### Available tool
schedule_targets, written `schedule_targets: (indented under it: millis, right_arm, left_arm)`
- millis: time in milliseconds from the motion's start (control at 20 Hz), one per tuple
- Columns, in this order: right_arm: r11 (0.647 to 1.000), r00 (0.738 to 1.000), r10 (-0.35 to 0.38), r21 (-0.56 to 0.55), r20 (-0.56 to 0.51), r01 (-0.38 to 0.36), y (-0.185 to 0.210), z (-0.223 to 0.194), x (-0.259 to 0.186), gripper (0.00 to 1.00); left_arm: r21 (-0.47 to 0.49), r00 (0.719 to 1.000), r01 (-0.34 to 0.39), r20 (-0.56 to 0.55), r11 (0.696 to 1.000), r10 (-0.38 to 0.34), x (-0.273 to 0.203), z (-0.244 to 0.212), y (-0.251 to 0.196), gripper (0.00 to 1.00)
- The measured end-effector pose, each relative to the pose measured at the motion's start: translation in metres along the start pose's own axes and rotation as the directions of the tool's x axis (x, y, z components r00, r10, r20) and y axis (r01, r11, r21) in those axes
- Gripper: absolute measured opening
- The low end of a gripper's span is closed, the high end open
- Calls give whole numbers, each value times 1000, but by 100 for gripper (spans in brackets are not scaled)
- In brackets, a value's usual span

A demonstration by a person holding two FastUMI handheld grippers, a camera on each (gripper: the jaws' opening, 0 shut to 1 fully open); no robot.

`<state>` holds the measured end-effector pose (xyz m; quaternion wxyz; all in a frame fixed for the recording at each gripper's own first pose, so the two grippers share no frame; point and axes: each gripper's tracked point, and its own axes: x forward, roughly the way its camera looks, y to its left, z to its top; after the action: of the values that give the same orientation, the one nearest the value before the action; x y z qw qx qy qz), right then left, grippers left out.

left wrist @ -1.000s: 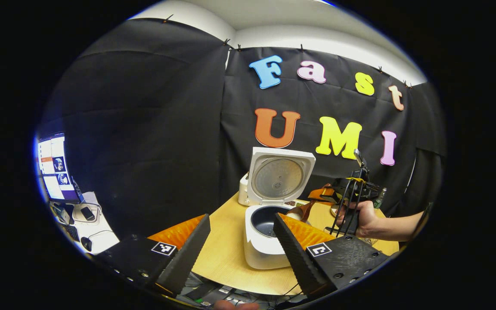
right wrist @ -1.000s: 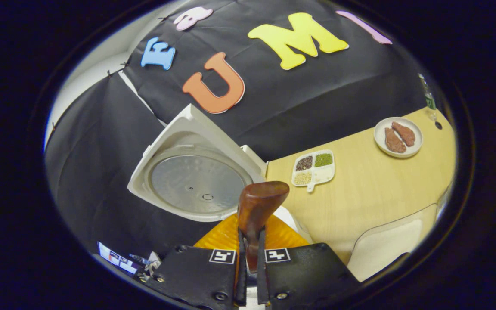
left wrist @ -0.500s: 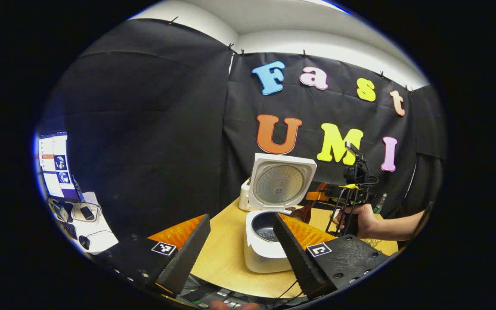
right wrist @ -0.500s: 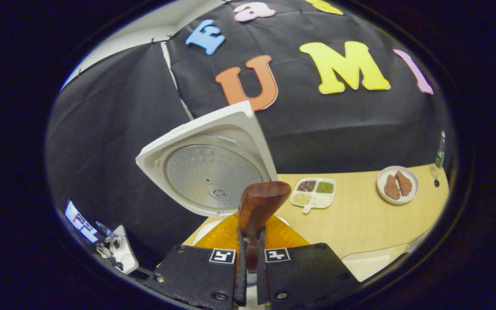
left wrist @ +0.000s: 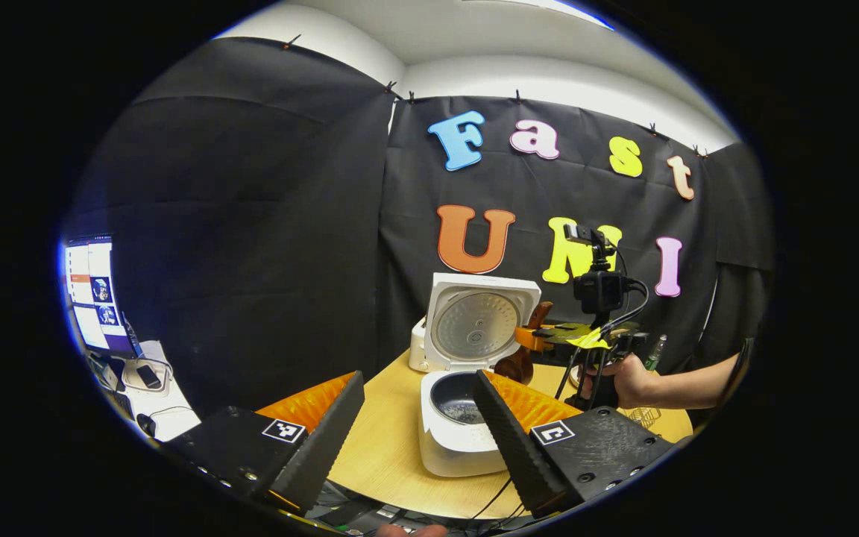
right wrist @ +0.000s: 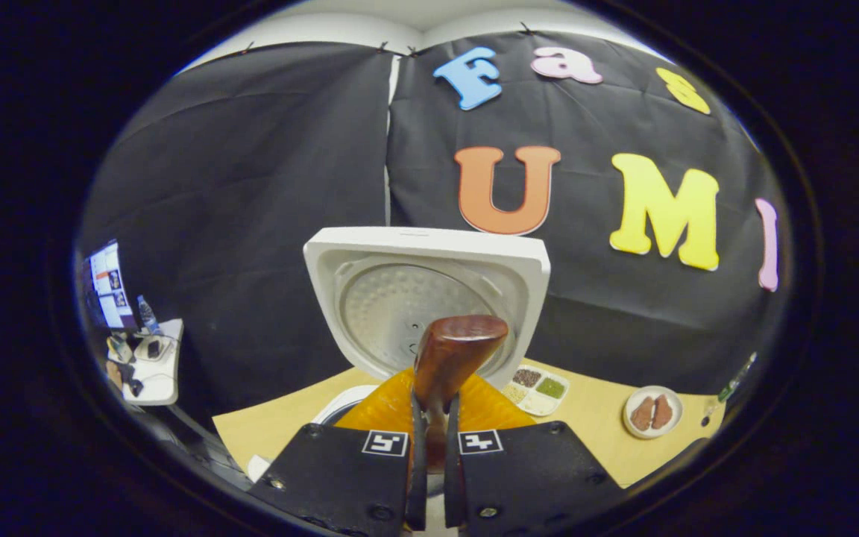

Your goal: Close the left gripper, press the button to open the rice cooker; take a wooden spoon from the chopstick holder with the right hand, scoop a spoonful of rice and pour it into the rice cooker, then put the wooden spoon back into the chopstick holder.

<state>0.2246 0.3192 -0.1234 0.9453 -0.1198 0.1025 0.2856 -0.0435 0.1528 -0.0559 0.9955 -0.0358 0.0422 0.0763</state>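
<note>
The white rice cooker point(left wrist: 450, 447) stands open on the wooden table point(left wrist: 388, 455), its lid point(left wrist: 476, 323) raised. A little rice lies in the dark inner pot point(left wrist: 458, 406). My left gripper point(left wrist: 418, 436) is open and empty, hanging in front of the cooker. A hand point(left wrist: 627, 380) holds my right gripper point(left wrist: 532, 339) beside the lid, shut on the brown wooden spoon point(left wrist: 515, 367), which stands roughly upright. In the right gripper view the right gripper point(right wrist: 429, 447) clamps the spoon point(right wrist: 453, 354) in front of the lid point(right wrist: 429, 294).
A divided dish of grains point(right wrist: 537, 388), a plate with brown pieces point(right wrist: 652, 412) and a bottle point(right wrist: 734, 382) sit on the table behind the cooker. A wire mesh holder point(left wrist: 644, 416) is under the hand. A monitor point(left wrist: 92, 294) and side desk point(left wrist: 148, 377) are far left.
The right gripper has risen and levelled out, carrying the spoon from over the pot up beside the lid. The left gripper stays open, with the cooker now looking slightly farther off.
</note>
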Motion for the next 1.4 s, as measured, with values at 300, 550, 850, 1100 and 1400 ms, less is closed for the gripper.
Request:
schedule_targets:
  millis: [300, 550, 850, 1100, 1400]
  right_arm:
    - [970, 998, 29, -241, 63, -13, 22, 16, -10, 11]
    - [952, 995, 50, -306, 87, -21, 32, 20, -20, 11]
    - [982, 995, 56, -182, 80, -40, 31, 24, -36, 11]
    - [999, 996, 39, 18, 84, -40, 6, 38, -60, 12]
    - [964, 993, 13, 264, 120, -45, -36, 56, -120, 11]
  left_arm:
    - [-9, 1000, -5, 8, 1000, 5, -5, -1, 2, 94]
    - [-6, 1000, 2, 20, 1000, -2, -7, -1, 0, 94]
    - [-5, 1000, 9, 18, 1000, -9, -10, 0, -2, 94]
    - [-10, 999, 36, 13, 999, -36, -12, 1, -11, 94]
    - [6, 991, 132, 5, 991, -132, 0, 2, -45, 94]
